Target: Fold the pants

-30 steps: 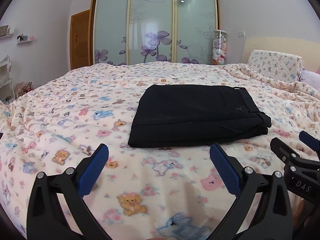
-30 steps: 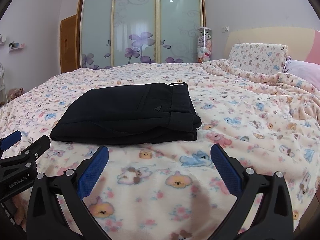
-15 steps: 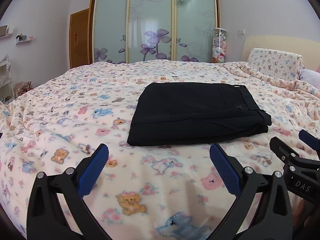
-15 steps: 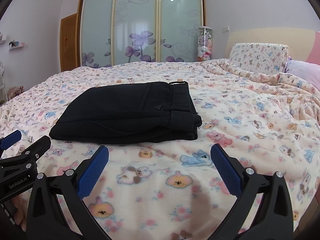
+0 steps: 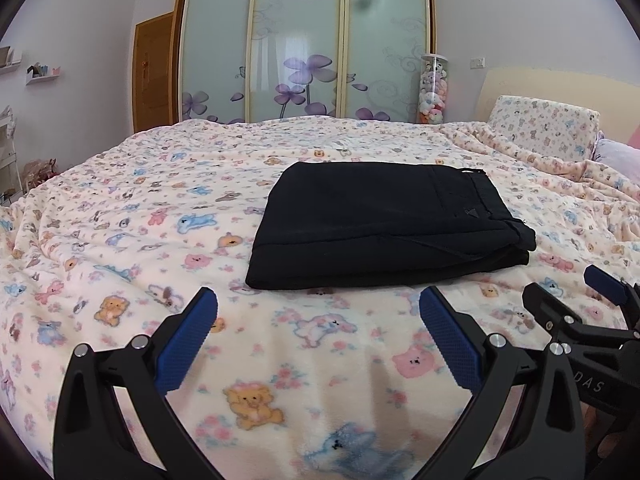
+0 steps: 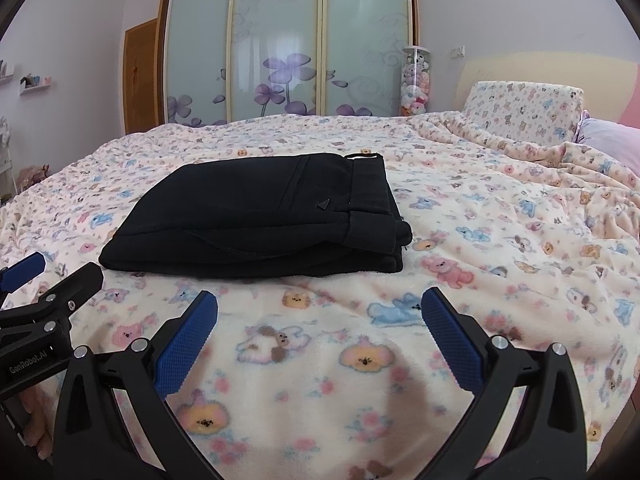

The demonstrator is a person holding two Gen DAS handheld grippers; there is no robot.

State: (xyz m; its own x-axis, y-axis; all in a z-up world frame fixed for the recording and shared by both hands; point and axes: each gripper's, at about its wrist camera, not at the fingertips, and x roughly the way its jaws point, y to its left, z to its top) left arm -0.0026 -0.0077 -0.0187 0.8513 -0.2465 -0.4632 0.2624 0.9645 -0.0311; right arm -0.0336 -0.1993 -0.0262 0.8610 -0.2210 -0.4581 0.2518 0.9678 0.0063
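Your left gripper (image 5: pixel 318 334) hangs low over the bed with its blue-padded fingers (image 5: pixel 188 338) spread wide and nothing between them; your right gripper (image 6: pixel 320 334) does the same just beside it, fingers (image 6: pixel 450 340) equally parted and empty. Each tool shows at the edge of the other's view, near the bedspread but apart from the garment.

Just beyond both sets of tips, the black pants (image 5: pixel 380 224) lie folded into a flat stacked rectangle, waistband (image 6: pixel 370 200) to the right, resting in the middle of the bed. Nothing stands between your grippers and the pants.

The bedspread (image 5: pixel 120 240), pale pink fleece printed with cartoon bears and animals, covers the whole bed and bunches into wrinkles toward the far right, where a matching pillow (image 6: pixel 524 110) leans against a cream headboard (image 5: pixel 560 90). Behind the bed, frosted sliding wardrobe doors (image 6: pixel 280 48) carry purple flowers; a clear tube of plush toys (image 5: pixel 434 88) stands to their right, a wooden door (image 5: pixel 154 76) to their left.
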